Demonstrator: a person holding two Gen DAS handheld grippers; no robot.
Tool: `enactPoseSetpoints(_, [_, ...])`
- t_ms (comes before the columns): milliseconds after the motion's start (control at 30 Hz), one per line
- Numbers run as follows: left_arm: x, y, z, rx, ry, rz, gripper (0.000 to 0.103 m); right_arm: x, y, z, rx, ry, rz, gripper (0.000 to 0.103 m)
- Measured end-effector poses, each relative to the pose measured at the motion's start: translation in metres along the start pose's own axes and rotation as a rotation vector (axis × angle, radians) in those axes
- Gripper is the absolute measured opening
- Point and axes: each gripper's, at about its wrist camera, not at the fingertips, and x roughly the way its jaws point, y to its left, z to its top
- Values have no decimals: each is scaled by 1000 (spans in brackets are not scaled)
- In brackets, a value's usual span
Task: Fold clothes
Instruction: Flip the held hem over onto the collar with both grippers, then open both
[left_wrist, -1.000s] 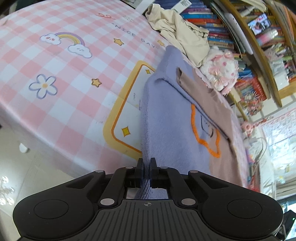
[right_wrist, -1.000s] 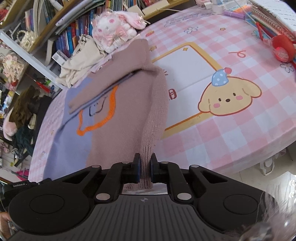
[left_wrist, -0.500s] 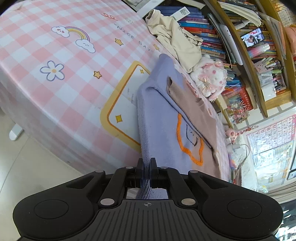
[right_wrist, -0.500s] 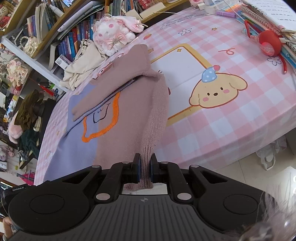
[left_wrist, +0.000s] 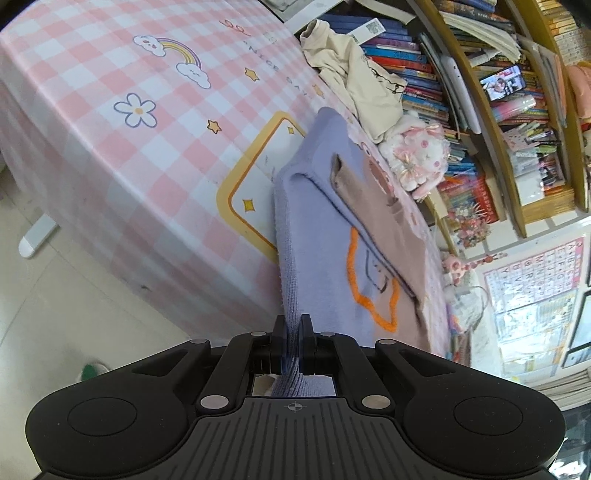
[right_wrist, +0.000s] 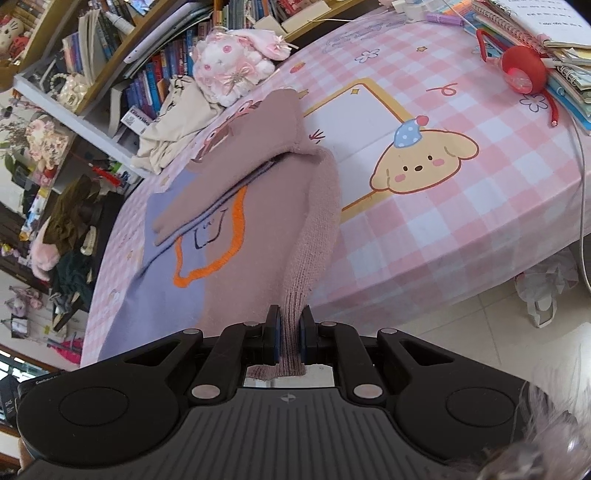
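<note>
A knitted sweater (left_wrist: 325, 229), half lavender and half dusty pink with an orange outline on its front, lies stretched over the near edge of the pink checked table (left_wrist: 110, 122). Both sleeves are folded across its body. My left gripper (left_wrist: 293, 325) is shut on the lavender hem corner, just off the table's edge. In the right wrist view the same sweater (right_wrist: 236, 236) shows its pink half, and my right gripper (right_wrist: 290, 321) is shut on the pink hem corner, pulled clear of the table (right_wrist: 424, 221).
A cream garment (left_wrist: 354, 77) and a pink plush toy (left_wrist: 417, 155) lie at the table's far side against crowded bookshelves (left_wrist: 480, 92). Notebooks and a red bottle (right_wrist: 521, 70) sit at the far right corner. Tiled floor (left_wrist: 74, 314) lies below the table edge.
Both grippers have drawn back from the table with the hem still pinched. The sweater has slid toward the near edge, and more floor shows in both views.
</note>
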Motion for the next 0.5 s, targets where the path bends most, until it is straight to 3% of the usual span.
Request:
enactPoseSetpoints(267, [-6, 10, -10, -71, -11, -25, 4, -7, -4, -4, 20, 30, 43, 10])
enactPoseSetpoints(500, [-10, -9, 16, -153, -106, -218, 4, -20, 2, 35, 145, -61, 231, 10])
